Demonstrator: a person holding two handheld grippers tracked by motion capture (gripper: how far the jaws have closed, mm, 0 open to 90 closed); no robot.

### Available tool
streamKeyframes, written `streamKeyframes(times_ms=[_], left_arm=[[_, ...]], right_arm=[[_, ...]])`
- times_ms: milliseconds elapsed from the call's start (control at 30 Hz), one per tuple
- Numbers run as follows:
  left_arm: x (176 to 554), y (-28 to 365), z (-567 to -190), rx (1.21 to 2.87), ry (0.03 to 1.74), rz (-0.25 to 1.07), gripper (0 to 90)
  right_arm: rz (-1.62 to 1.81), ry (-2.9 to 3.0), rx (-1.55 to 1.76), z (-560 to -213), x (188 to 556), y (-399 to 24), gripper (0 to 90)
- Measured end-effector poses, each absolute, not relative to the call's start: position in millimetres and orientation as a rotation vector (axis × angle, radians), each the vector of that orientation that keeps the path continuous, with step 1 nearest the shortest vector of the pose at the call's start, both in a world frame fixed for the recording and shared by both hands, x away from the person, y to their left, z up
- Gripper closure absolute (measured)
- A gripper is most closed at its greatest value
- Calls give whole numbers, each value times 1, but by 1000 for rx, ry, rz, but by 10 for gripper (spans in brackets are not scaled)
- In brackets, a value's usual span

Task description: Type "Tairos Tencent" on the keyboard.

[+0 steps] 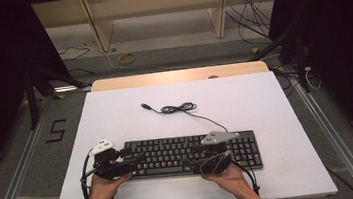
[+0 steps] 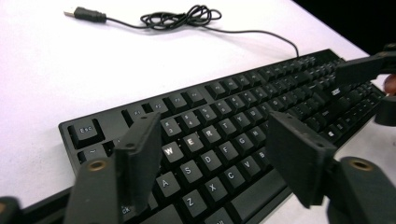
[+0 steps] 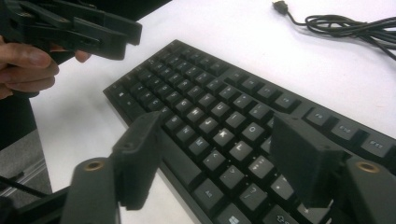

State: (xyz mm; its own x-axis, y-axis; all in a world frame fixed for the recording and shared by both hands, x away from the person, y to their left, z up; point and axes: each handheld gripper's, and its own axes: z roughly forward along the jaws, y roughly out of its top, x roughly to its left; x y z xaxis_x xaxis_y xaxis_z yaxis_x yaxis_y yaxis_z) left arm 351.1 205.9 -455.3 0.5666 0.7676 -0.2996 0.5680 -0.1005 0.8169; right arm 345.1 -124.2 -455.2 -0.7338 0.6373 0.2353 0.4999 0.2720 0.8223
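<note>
**Hazards: Tongs Above the Keyboard**

My left tongs stand apart over the keyboard's left end, nothing between the jaws. My right tongs stand apart over its right half, equally empty. The keyboard lies flat on the white counter, near my edge. Its cable runs loose behind it, plug free.

Risks, as I judge them:
- Low jaws press keys or lever a keycap off.
- Uneven grips twist or drop the keyboard.
- The trailing cable snags if I lift.
</note>
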Motion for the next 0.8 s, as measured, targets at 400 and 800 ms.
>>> streamKeyframes(times_ms=[400, 800], left_arm=[[344, 207, -454, 1757, 1075, 224, 268], [338, 208, -458, 1772, 1062, 244, 253]], right_arm=[[1457, 2465, 1018, -462, 346, -108, 550], [1418, 2531, 967, -469, 345, -94, 761]])
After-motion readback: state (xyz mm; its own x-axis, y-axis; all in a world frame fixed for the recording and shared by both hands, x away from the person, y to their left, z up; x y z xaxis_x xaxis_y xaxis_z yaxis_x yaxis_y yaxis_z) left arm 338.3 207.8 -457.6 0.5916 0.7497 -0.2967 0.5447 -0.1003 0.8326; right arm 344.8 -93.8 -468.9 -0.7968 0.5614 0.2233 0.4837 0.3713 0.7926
